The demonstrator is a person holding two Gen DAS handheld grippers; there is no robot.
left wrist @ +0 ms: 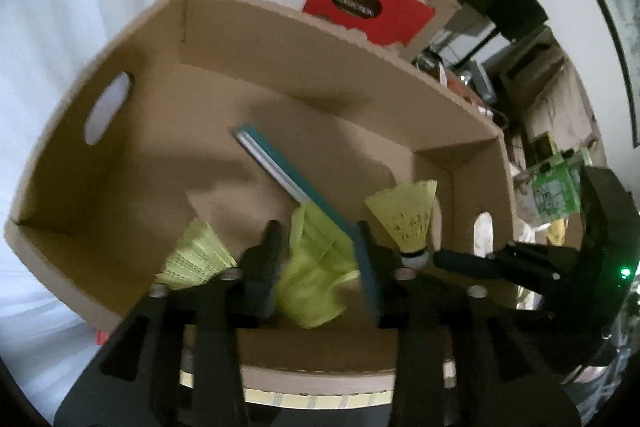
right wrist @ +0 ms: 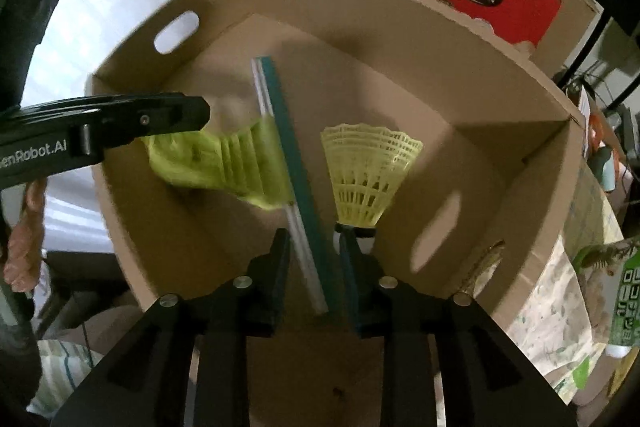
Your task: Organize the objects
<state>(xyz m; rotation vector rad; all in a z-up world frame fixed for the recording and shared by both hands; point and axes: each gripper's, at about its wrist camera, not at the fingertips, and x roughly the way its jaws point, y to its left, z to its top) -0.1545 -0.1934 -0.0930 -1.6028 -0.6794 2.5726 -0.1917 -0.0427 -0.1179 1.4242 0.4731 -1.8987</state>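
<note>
Over the cardboard box [right wrist: 520, 99], the right gripper [right wrist: 312, 279] pinches a shuttlecock [right wrist: 368, 175] by its cork; the left gripper [left wrist: 316, 267] (jaws part-open) has a blurred shuttlecock [left wrist: 316, 267] loose between them.

Between the left gripper's [left wrist: 316, 267] fingers a yellow shuttlecock [left wrist: 316, 279] is smeared by motion blur; whether the pads touch it cannot be told. Its cork is hidden. Left of that gripper, a second yellow skirt [left wrist: 196, 259] is half covered by the finger. Right of the right gripper [right wrist: 316, 279], a green bottle [right wrist: 626, 303] is cut off by the edge.
</note>
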